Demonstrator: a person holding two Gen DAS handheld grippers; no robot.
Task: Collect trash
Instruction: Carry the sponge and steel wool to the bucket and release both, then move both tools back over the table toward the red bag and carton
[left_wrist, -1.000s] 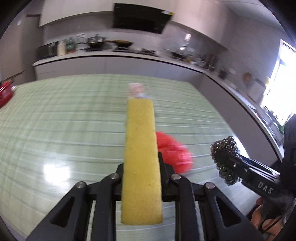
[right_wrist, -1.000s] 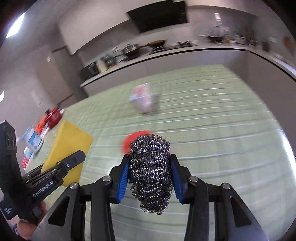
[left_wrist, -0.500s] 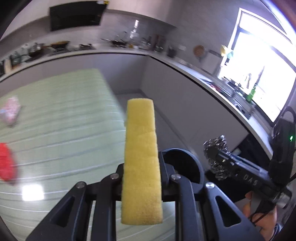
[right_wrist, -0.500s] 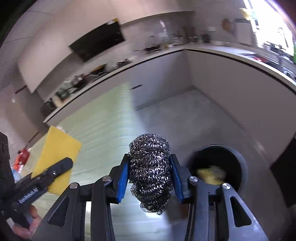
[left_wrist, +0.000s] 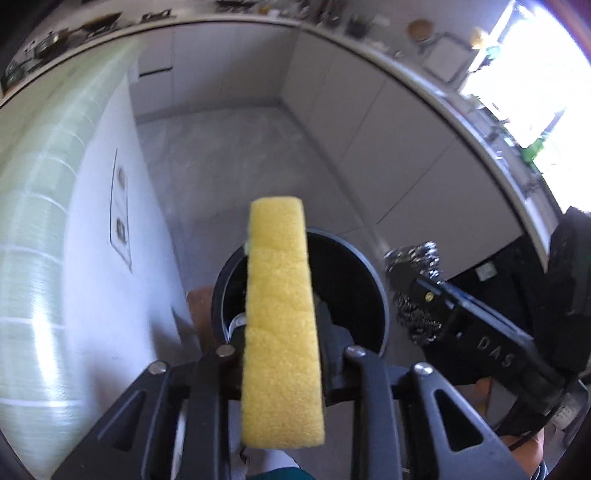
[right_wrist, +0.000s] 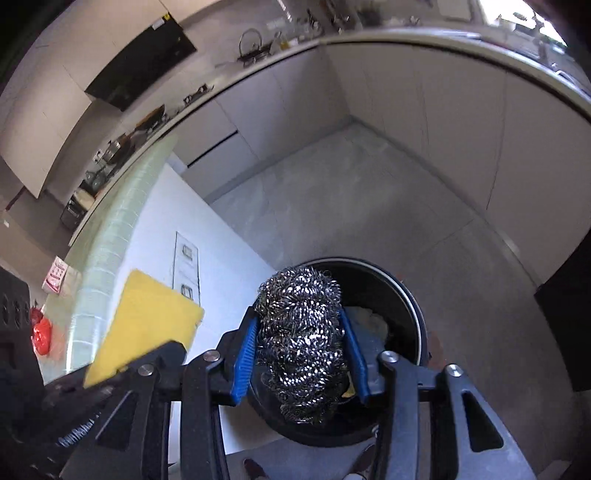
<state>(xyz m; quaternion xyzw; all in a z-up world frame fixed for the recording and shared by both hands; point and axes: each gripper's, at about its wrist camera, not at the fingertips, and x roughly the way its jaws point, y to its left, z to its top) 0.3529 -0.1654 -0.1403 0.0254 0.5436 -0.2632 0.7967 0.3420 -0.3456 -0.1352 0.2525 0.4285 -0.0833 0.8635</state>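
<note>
Both tongs have swung off the green tabletop (left_wrist: 33, 206) and now hang over the black bin (right_wrist: 413, 314) on the floor, jaws just easing apart. Left tongs (left_wrist: 282, 343) still pinch the yellow sponge (left_wrist: 280, 332); right tongs (right_wrist: 301, 350) still pinch the steel wool (right_wrist: 301, 339).

Sponge (left_wrist: 282, 325) & scourer (right_wrist: 301, 339) over bin (right_wrist: 415, 306), counter (left_wrist: 33, 206) to left.

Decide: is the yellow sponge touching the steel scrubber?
Apart. The left wrist view shows grey floor between the sponge and the scrubber.
</note>
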